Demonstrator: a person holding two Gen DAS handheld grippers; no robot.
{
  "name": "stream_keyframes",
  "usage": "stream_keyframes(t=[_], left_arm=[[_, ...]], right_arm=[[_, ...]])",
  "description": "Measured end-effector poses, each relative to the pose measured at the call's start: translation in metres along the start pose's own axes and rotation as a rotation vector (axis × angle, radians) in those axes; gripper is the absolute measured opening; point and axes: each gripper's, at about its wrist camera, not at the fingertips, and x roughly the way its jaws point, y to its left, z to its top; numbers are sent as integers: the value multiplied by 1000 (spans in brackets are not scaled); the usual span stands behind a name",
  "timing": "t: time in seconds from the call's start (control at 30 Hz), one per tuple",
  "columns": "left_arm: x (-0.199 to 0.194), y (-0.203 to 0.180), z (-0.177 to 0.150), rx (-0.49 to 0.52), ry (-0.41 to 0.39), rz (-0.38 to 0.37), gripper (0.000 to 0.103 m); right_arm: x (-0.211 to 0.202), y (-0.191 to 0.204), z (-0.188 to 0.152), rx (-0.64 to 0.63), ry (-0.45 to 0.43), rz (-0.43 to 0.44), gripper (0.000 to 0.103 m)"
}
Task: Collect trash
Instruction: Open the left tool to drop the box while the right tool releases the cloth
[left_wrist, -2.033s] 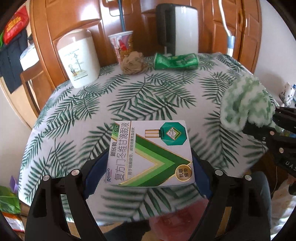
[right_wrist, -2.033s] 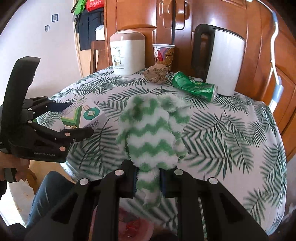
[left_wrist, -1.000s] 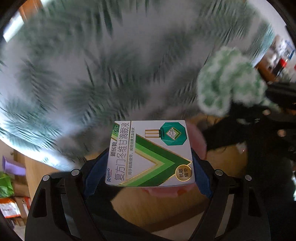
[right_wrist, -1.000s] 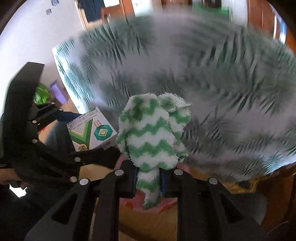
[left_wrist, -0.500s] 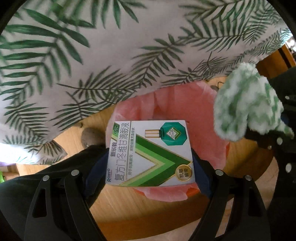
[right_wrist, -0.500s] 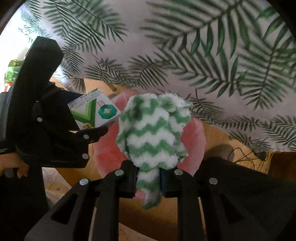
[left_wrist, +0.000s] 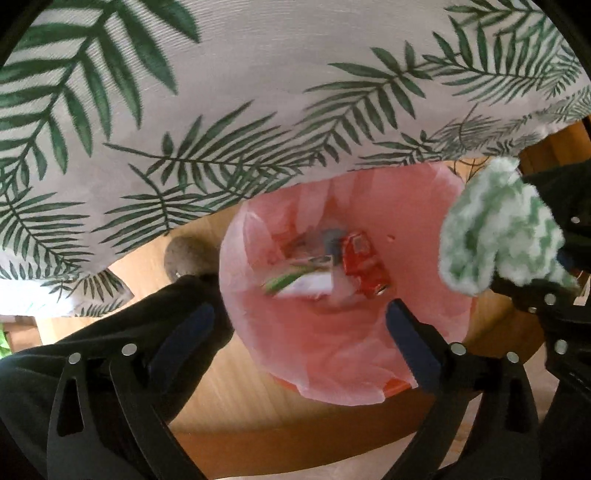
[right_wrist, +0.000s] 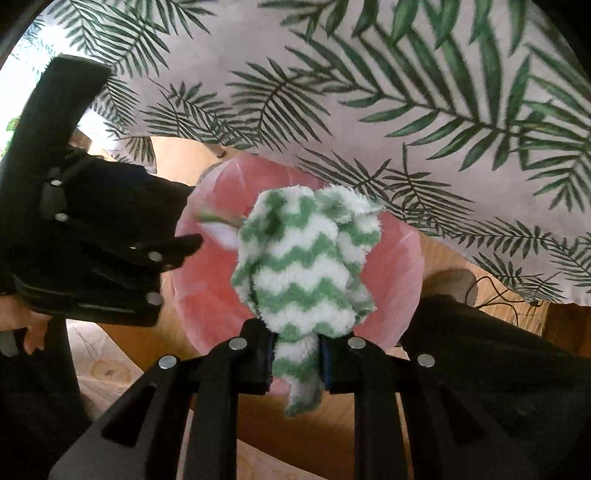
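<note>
The fluffy green-and-white zigzag cloth (right_wrist: 306, 266) hangs pinched at its narrow tail end in the right gripper (right_wrist: 295, 356), whose black fingers are clamped tight on it. The bulk of the cloth bunches up beyond the fingertips, directly over the round bin lined with a pink plastic bag (right_wrist: 402, 280). In the left wrist view the same cloth (left_wrist: 498, 236) sits above the bin's right rim (left_wrist: 458, 317), not over its centre.

The left gripper (left_wrist: 299, 325) is spread wide with nothing between its jaws, poised above the near edge of the bin. Down inside lie a blurred white-and-green carton (left_wrist: 299, 282) and a red crumpled packet (left_wrist: 364, 264), so that hand's load looks to be in already.

The step in hand, I judge, is letting the cloth go. To do it well, the right gripper should carry the cloth a little more toward the middle of the opening before its fingers part, since the cloth is light and floppy and could drape over the rim or catch on the liner. Opening fully matters too: the pile may cling to the pads.

The leaf-print tablecloth (right_wrist: 424, 92) overhangs the far side of the bin, so the drop should stay on the near side, away from that hanging edge. The wooden floor (left_wrist: 236, 398) lies around the bin.
</note>
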Motion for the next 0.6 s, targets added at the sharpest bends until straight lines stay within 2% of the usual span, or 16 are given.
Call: stream_keyframes(t=[0.3,0.5,0.57,0.6], left_arm=[[-12,21,-2,-87,-21,28,97],[-17,30,-3,-136,-32,57,97],[-18,32,-4,-144,-35,63,97],[-18,32,-4,-145,-36,63,97]], right_arm=[[33,7,8,-45,58,8,20],[47,11,10,-72,71,16,28],[49,12,9,-74,71,22,43],[49,12,9,-76,73,19,45]])
